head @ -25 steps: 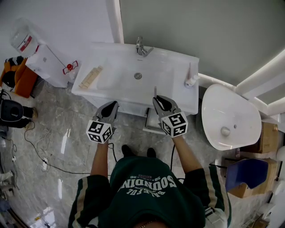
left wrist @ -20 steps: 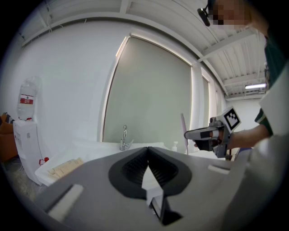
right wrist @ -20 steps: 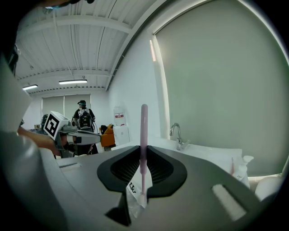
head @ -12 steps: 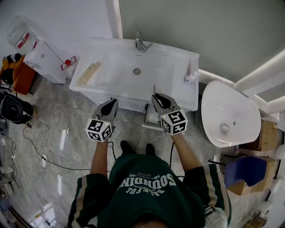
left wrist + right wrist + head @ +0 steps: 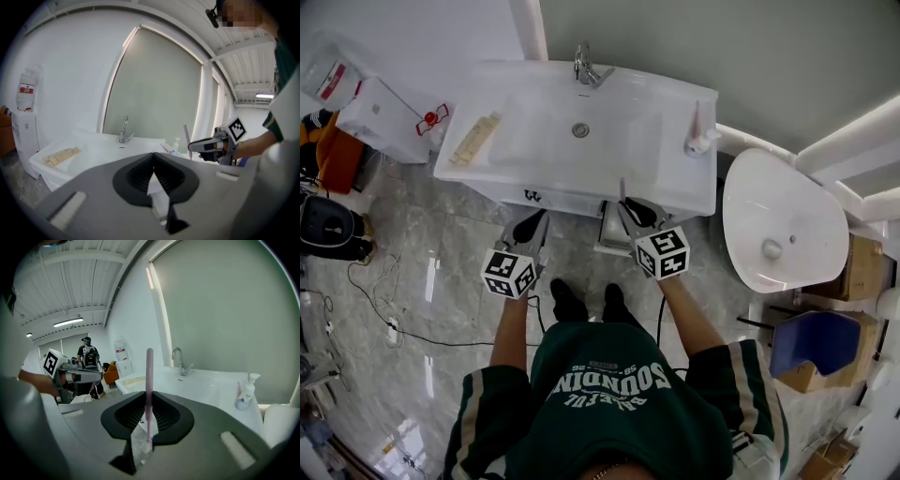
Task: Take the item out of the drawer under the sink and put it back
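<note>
Seen from above, a person in a green top stood facing a white sink set against a grey wall. Each hand held a pair of tongs, both pointing at the sink's front edge.

The right tongs gripped a thin pink stick, the item of the task. It stood upright between the jaws and rose above them, in front of the sink and near its right half. The right gripper view showed the stick pinched between the two dark pads, its lower end passing down between them.

The left tongs were level with the right ones, apart from them, before the sink's left half. In the left gripper view these tongs held nothing, and their tips met.

A pale boxy shape jutted from under the sink just beside the right tongs; I could not tell whether it was the drawer.

On the sink stood a tap at the back, a soap bottle at the right and a beige bar at the left. A white toilet with its lid closed sat to the right.
</note>
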Available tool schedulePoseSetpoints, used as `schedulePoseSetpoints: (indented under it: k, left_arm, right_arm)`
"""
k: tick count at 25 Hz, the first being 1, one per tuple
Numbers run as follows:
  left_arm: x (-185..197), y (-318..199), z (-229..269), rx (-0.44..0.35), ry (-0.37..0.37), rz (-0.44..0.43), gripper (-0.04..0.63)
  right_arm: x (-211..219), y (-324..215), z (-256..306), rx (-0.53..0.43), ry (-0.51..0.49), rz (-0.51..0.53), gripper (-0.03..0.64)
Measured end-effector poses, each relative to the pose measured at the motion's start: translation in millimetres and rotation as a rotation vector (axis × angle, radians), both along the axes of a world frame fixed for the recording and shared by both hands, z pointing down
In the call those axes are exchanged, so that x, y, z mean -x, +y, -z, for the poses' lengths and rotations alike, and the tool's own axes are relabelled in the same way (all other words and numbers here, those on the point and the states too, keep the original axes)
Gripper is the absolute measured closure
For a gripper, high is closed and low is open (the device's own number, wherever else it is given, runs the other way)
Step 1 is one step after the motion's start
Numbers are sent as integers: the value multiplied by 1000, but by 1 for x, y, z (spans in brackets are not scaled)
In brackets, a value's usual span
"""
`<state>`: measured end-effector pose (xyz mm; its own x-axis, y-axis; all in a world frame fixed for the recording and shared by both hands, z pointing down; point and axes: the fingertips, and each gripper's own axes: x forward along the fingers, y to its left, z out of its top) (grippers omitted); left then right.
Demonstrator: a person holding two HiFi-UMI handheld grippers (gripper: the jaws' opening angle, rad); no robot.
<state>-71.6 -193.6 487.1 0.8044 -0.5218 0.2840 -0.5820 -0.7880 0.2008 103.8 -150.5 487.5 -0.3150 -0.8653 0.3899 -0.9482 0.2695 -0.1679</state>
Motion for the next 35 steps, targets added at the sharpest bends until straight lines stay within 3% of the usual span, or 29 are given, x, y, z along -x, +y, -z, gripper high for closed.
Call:
schedulePoseSetpoints:
  k: [10, 20, 24, 35]
  left_arm:
    - [-9, 20, -39, 80, -24, -18, 545]
    - [-2, 31, -75, 148, -62, -12, 545]
    - [1, 33, -87, 154, -100, -31, 545]
    - [18, 30, -117, 175, -149, 16, 545]
  right_arm:
    - [-7, 33, -91, 166, 32, 1, 566]
    - [-1, 53, -181, 335, 111, 71, 566]
    - [-8, 51, -216, 386, 163, 89, 566]
    - [-29, 29, -320, 493, 294, 112, 566]
